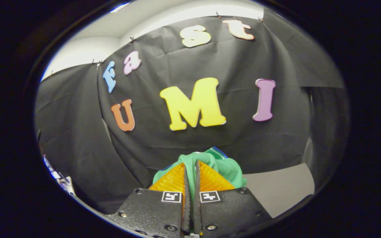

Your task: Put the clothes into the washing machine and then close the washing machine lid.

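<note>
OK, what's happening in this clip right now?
A person is working a hand-held tool, and its two fingers are pinched nearly together on a bunched green garment. The cloth is squeezed in the narrow gap between the fingers and bulges out just ahead of them. The tool is held up facing the booth's black cloth wall, with a grey surface off to one side beyond the garment. The garment is not yet in any washing machine.

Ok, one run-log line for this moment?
claw: shut on green garment | garment: lifted, bunched beyond fingers | backdrop: booth wall
</note>
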A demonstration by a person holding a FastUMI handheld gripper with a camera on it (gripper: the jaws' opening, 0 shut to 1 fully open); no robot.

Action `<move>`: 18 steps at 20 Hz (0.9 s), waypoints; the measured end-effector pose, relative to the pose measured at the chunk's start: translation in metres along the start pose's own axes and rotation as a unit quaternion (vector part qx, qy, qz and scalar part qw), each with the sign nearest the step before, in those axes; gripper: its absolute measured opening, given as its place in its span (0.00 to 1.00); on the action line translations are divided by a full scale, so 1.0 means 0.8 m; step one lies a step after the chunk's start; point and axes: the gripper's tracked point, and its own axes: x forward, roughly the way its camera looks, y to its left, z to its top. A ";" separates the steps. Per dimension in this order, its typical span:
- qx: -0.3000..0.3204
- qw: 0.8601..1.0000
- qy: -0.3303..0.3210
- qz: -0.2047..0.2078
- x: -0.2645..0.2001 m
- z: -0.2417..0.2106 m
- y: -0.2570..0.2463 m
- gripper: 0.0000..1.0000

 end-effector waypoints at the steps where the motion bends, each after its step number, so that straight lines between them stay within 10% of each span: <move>1: -0.003 1.000 -0.001 0.012 0.008 0.005 0.016 0.07; 18: -0.003 0.990 0.108 0.088 0.157 -0.131 0.144 0.07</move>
